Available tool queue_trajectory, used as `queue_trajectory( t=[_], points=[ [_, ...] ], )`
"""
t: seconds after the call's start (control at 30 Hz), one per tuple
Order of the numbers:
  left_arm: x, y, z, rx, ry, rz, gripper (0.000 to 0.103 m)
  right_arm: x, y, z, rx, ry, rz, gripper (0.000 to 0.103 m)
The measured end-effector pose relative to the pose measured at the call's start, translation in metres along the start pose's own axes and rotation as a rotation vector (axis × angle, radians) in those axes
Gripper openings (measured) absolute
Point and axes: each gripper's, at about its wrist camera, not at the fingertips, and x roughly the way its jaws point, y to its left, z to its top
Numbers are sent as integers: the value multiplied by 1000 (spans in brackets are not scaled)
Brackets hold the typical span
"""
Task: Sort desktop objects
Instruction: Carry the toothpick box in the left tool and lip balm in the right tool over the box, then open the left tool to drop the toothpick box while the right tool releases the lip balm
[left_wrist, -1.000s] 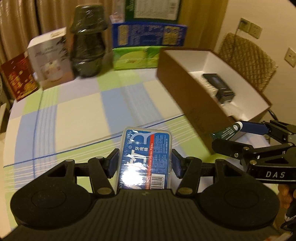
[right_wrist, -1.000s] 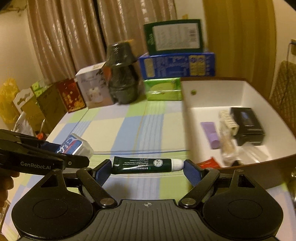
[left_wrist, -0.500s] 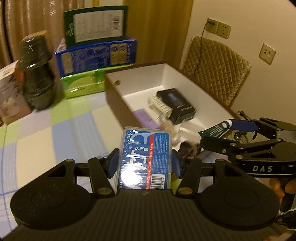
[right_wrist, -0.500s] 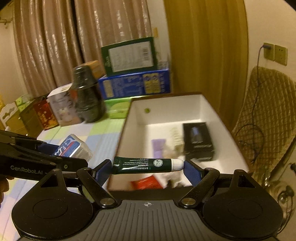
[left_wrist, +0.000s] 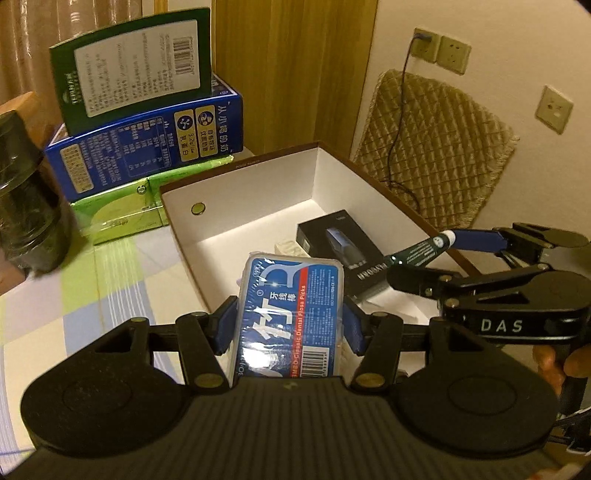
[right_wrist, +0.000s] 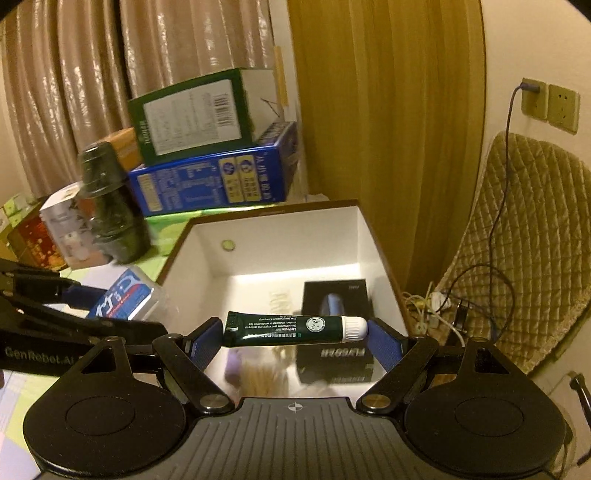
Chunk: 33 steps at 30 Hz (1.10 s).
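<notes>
My left gripper (left_wrist: 290, 323) is shut on a blue and red floss picks box (left_wrist: 291, 310) and holds it above the near left edge of the brown box with white inside (left_wrist: 251, 192). My right gripper (right_wrist: 297, 338) is shut on a dark green lip balm tube (right_wrist: 291, 328), held crosswise over the same box (right_wrist: 280, 254). Each gripper shows in the other's view: the right one with the tube (left_wrist: 421, 253), the left one with the floss box (right_wrist: 123, 295). A black product box (right_wrist: 334, 306), a purple item (right_wrist: 232, 369) and pale items lie inside.
Green, blue and lime cartons (left_wrist: 147, 122) are stacked behind the box. A dark wrapped jar (right_wrist: 110, 210) stands left of them on the checked tablecloth (left_wrist: 92, 288). A quilted chair (right_wrist: 524, 258), cables and wall sockets (left_wrist: 439, 48) are to the right.
Both grippers have swung right and forward, from over the tablecloth to over the open box, still holding the floss box and the tube. The box now fills the middle of both views.
</notes>
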Motion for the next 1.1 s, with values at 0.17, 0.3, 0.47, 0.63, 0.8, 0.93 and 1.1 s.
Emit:
queue_trajectory(
  t=[0.17,0.3,0.47,0.63,0.8,0.93,1.1],
  points=[
    [33,7,16,-18,26,12,53,33,-13,17,-9,32,-19,81],
    [55,11,25,-24,52,24,53,57,-22,23,-27,52,-33,81],
    [80,16,31,-13,78,52,53,76,-28,27,-70,80,-45,81],
    [99,21,35,-4,104,72,53,84,-29,29,-93,88,-40,81],
    [114,26,39,-8,124,92,53,94,-25,30,-123,101,-27,81],
    [120,27,40,-7,132,101,53,101,-25,29,-126,114,-27,81],
    [117,27,43,-1,116,109,60,104,-25,31,-135,114,-24,81]
  ],
)
